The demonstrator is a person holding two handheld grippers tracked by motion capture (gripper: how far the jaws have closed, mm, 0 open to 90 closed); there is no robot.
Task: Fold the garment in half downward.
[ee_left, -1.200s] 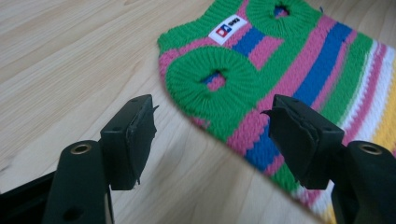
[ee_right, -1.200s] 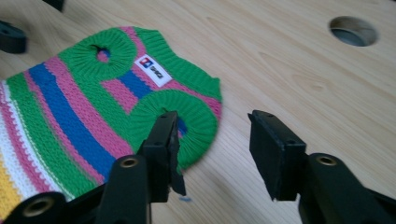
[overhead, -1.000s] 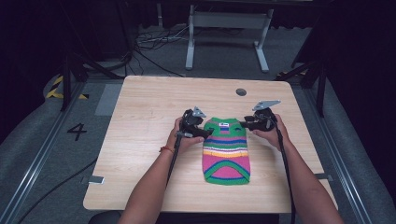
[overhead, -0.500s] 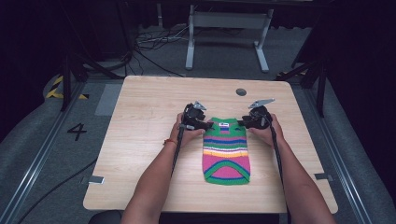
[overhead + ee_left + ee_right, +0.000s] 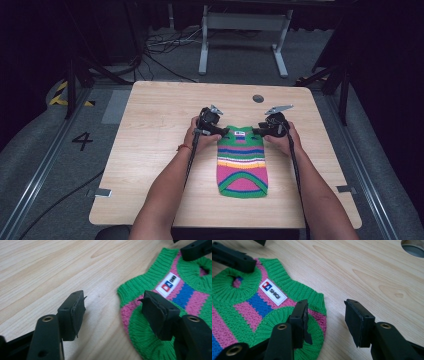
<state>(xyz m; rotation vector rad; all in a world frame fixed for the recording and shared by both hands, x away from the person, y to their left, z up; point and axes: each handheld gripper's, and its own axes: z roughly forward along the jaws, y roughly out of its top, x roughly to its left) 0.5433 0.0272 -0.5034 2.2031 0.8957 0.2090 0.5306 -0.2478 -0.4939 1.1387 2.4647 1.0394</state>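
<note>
Wooden table (image 5: 150, 150), frame centre. Striped knit sweater (image 5: 242, 162) flat on it, centre-right. Left hand-held gripper (image 5: 223, 133) at upper-left shoulder, right hand-held gripper (image 5: 256, 132) at upper-right shoulder; both just opened, jaws apart, straddling sweater edge, nothing clamped.

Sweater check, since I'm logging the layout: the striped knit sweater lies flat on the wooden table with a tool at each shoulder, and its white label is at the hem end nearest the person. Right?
Not quite. The white label sits at the neck end, the far end from the person, between the left tool and the right tool, as the high view shows. The sweater does lie flat on the wooden table with a tool at each shoulder.
</note>
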